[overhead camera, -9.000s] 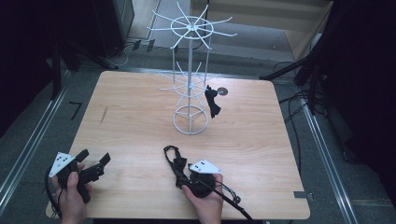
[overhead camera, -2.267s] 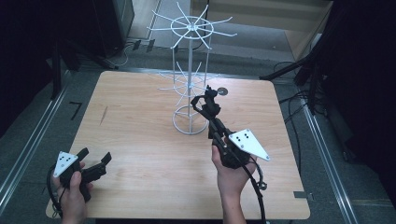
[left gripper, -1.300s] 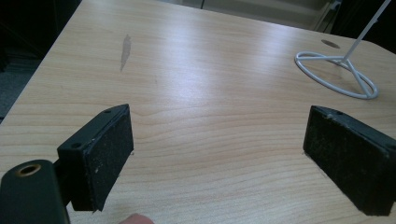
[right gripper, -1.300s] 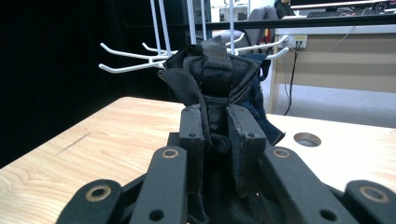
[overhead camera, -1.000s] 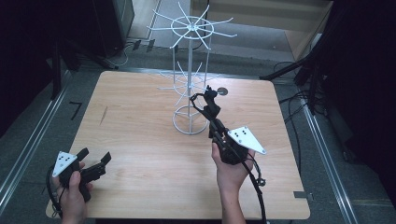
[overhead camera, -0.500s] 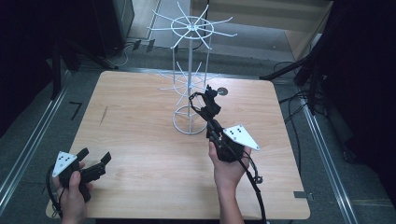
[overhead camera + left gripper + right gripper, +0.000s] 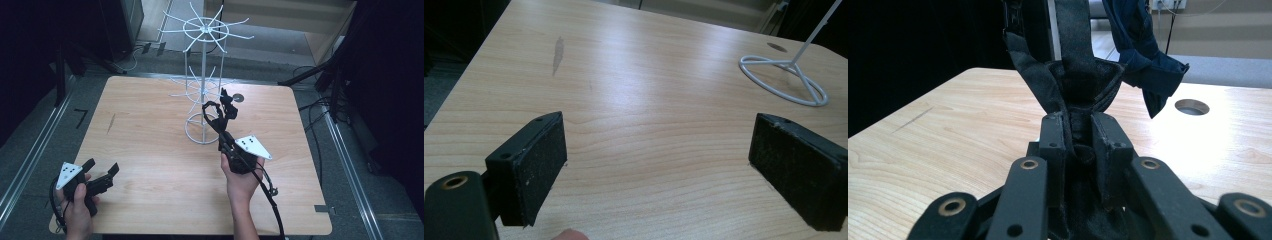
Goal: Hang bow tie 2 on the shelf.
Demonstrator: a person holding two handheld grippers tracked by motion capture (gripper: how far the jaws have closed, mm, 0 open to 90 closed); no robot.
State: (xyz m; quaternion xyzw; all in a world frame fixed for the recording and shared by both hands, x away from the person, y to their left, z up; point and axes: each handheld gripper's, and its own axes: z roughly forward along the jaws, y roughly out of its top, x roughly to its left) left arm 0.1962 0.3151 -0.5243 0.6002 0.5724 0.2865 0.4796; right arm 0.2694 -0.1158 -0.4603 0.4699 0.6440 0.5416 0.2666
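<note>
High view: my right gripper (image 7: 218, 129) is pinching a black fabric strap (image 7: 212, 114) and holds it up against the white wire display rack with radial hooks (image 7: 202, 85), on the near-right side of the rack's pole, roughly level with its lower ring of hooks. A second dark fabric piece (image 7: 228, 106) hangs from one of those lower hooks, just right of the pole.

Right gripper view confirms the grip: jaws nearly pressed together with the strap's folded end wedged between the pads, strap loop (image 7: 1073, 70) rising straight ahead, the dark blue-black hanging piece (image 7: 1143, 55) just right of it. The rack pole sits directly behind the loop.

My left gripper (image 7: 97, 177) is parked far from the rack at the near-left corner of the light wooden table (image 7: 150, 165), jaws spread, nothing between them. Left gripper view shows bare tabletop between the pads (image 7: 536, 165) and the rack's round wire base (image 7: 784, 80) well off.

Step in hand, as I read it: hanging the strap on a lower hook. Not yet hooked; I can't tell if the loop touches a hook tip.

Next move calls for lining the loop opening up with a free hook beside the hung piece, sliding it over the tip, then releasing. Risk: nudging the light rack or knocking the hung piece off.
</note>
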